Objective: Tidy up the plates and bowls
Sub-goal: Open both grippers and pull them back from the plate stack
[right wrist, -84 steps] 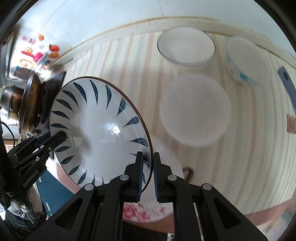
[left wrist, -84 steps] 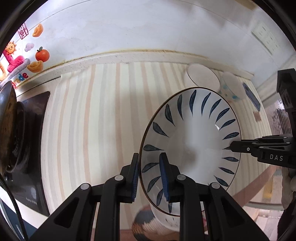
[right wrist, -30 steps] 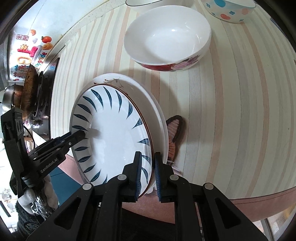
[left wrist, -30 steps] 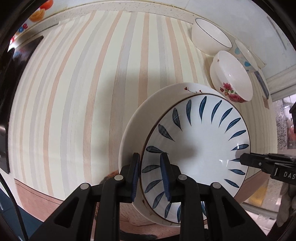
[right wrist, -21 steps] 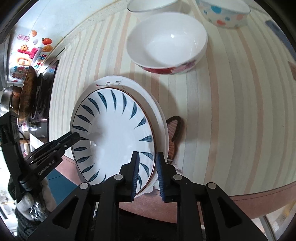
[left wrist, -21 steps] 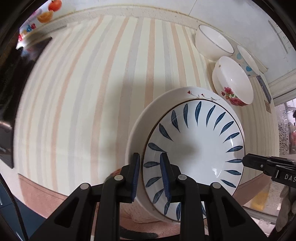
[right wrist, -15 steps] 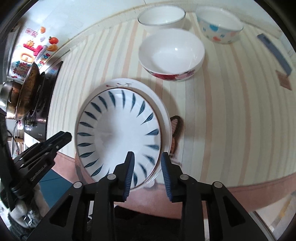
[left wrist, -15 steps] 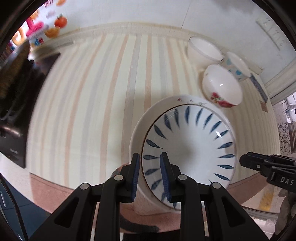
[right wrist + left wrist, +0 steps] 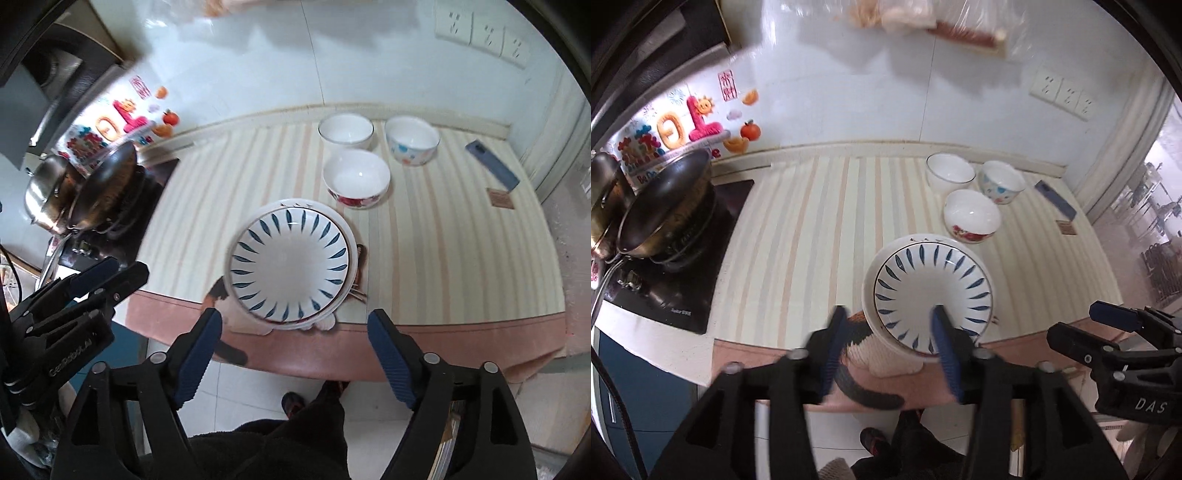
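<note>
Resting nested in a larger white plate [image 9: 347, 236], the blue-leaf plate [image 9: 290, 260] lies just ahead of the right gripper [image 9: 295, 350] and left gripper [image 9: 890, 343], both with jaws spread wide and empty. Beyond the stack stand a floral bowl [image 9: 356, 179], a plain white bowl [image 9: 345, 131] and a dotted bowl [image 9: 412, 142]. Far left sits a wok [image 9: 107, 177] on the stove.

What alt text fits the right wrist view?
A blue-leaf plate sits stacked on a white plate near the counter edge, below the open right gripper. Three bowls stand behind; the left gripper is open.
</note>
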`<state>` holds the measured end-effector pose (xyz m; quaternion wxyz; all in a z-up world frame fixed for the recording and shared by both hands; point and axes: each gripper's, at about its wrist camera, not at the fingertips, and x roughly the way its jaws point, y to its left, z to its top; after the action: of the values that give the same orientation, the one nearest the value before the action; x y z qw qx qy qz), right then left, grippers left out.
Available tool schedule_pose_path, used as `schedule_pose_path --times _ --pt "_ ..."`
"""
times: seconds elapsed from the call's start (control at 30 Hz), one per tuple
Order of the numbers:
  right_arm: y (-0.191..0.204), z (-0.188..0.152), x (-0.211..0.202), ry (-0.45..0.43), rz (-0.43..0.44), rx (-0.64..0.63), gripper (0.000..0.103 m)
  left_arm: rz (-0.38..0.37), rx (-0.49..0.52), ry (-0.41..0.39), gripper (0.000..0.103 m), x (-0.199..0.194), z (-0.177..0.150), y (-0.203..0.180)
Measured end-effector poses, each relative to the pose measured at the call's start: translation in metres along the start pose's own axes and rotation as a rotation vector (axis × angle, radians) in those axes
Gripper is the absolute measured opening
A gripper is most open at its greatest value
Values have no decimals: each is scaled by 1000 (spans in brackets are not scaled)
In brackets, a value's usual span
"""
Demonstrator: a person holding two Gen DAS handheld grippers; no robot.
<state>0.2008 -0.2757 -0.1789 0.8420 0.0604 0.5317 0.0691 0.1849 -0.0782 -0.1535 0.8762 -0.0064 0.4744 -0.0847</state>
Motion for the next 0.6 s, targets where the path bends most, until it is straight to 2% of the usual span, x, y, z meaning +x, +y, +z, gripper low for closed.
schedule_pose_path --times 0.07,0.3,0.6 --pt "7 -11 -16 -21 -19 -1 88 -3 -9 -28 61 -18 -7 2" --pt "27 -48 -72 -99 -33 -6 90 -26 -22 -66 62 -60 -27 10" --pt "32 -75 -93 -114 -37 37 90 -40 -8 -77 62 -80 -47 12"
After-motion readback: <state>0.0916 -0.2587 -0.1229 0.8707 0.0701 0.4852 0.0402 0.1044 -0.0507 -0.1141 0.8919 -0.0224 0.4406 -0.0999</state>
